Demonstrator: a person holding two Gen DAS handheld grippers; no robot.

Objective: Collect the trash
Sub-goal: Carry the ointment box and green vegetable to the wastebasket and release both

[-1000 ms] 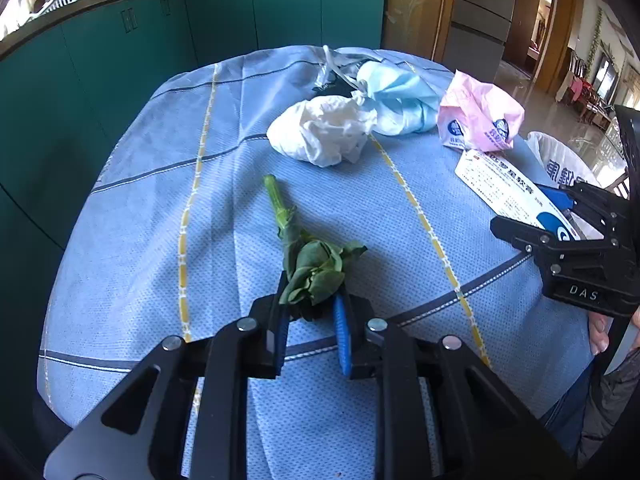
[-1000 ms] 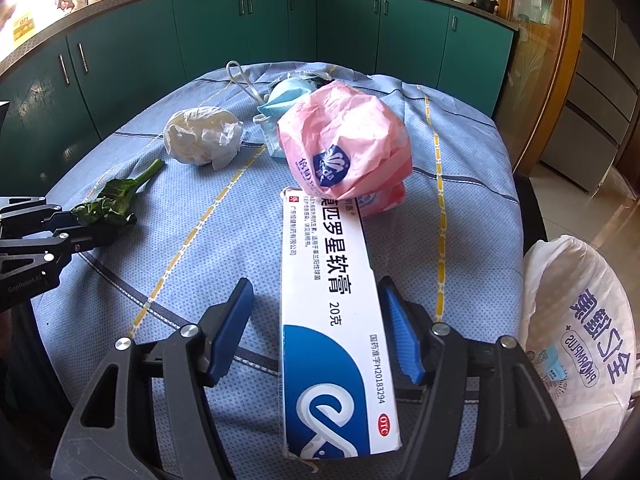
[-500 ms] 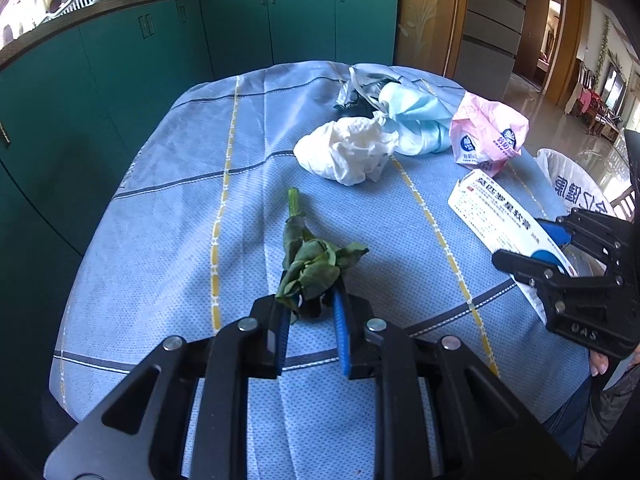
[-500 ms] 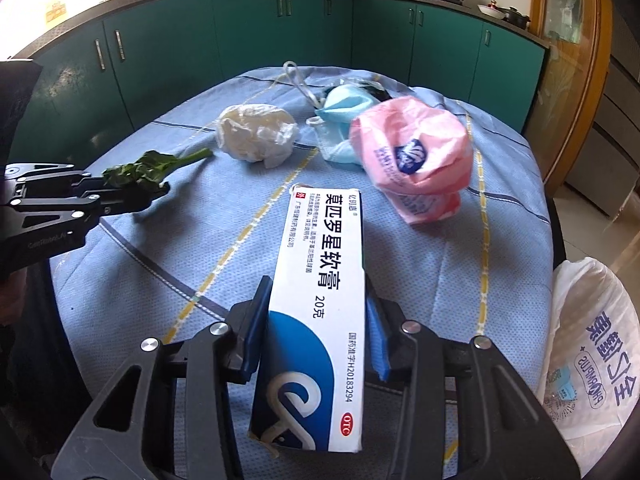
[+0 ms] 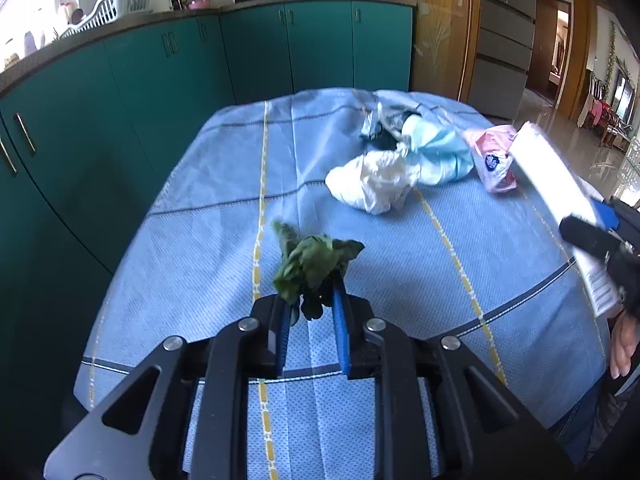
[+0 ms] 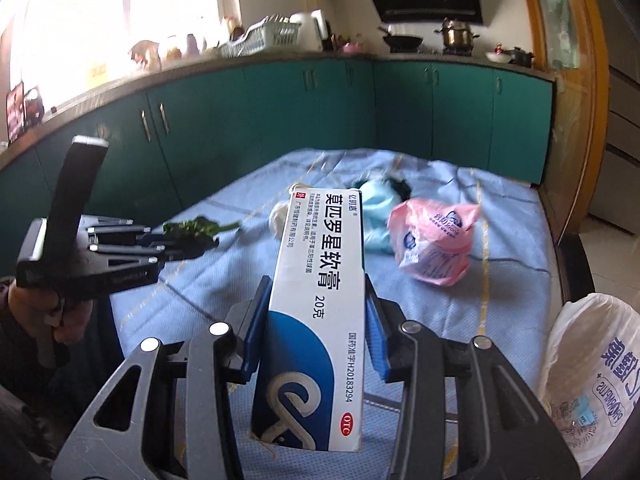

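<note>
A white and blue ointment box (image 6: 320,312) is being clamped between the blue pads of the right gripper (image 6: 316,320), whose jaws are being kept narrow against the carton's two long sides. The box is being held clear of the blue tablecloth (image 6: 500,288), tilted so that its printed face is turned upward and its far end is raised. In the left wrist view the same box (image 5: 560,196) is being seen at the right edge, slanting above the cloth, with the person's hand (image 5: 624,344) showing below it.

A wilted green leafy stalk (image 5: 312,264) is being gripped at its leafy end by the left gripper (image 5: 312,312), whose jaws are being held almost fully together on it; the stem is being pointed away from the pads, above the cloth. In the right wrist view that stalk (image 6: 196,228) is being seen sticking out from the left gripper (image 6: 200,240) at the left.

Farther along the table, a crumpled white tissue (image 5: 372,184) is lying on the cloth, touching a light blue face mask (image 5: 440,152) behind it. A pink plastic wrapper (image 6: 432,240) is lying just beside the mask. A white plastic bag (image 6: 592,368) with blue print is being seen off the table's right side. Beyond the table, teal cabinets (image 5: 320,44) are being seen under a counter.
</note>
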